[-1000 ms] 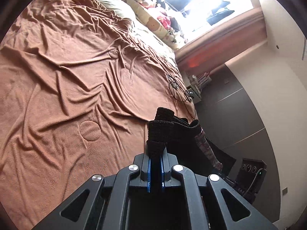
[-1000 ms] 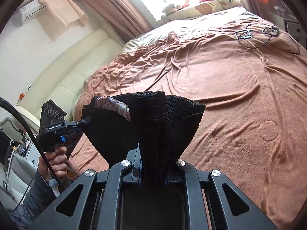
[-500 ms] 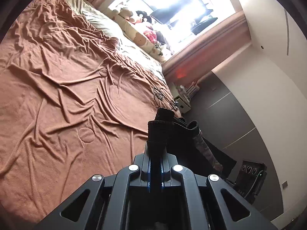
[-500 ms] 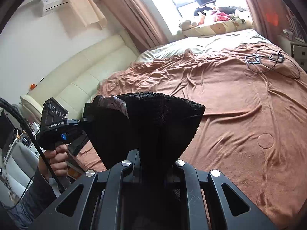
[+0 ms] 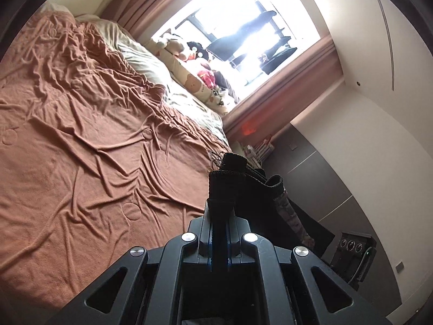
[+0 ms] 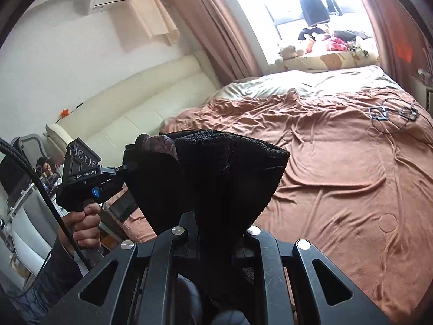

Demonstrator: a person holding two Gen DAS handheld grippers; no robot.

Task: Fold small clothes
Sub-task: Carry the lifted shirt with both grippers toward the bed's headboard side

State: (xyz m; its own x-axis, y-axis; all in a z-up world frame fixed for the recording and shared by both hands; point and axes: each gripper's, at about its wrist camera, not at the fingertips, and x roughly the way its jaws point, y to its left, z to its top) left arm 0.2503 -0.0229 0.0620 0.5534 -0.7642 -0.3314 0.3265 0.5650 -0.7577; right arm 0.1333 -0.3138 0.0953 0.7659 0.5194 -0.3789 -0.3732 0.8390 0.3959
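Both pairs of fingers are clenched on one black garment [image 6: 222, 178]: the right gripper [image 6: 216, 233] pinches its near edge, the left gripper [image 5: 219, 216] another edge, so it hangs stretched between them above the bed. One hand [image 6: 84, 227] grips the left handle. Beyond lie one brown blanket [image 6: 338, 168], two small black frames [image 6: 379, 113] with cable, several plush toys [image 6: 324, 40].

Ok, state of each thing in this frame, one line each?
Garment: black, held up off the bed between both tongs.
Left tongs: shut on garment's edge.
Right tongs: shut on garment.
Bedspread: brown, wrinkled, spread over the bed.
Curtains: drawn open.
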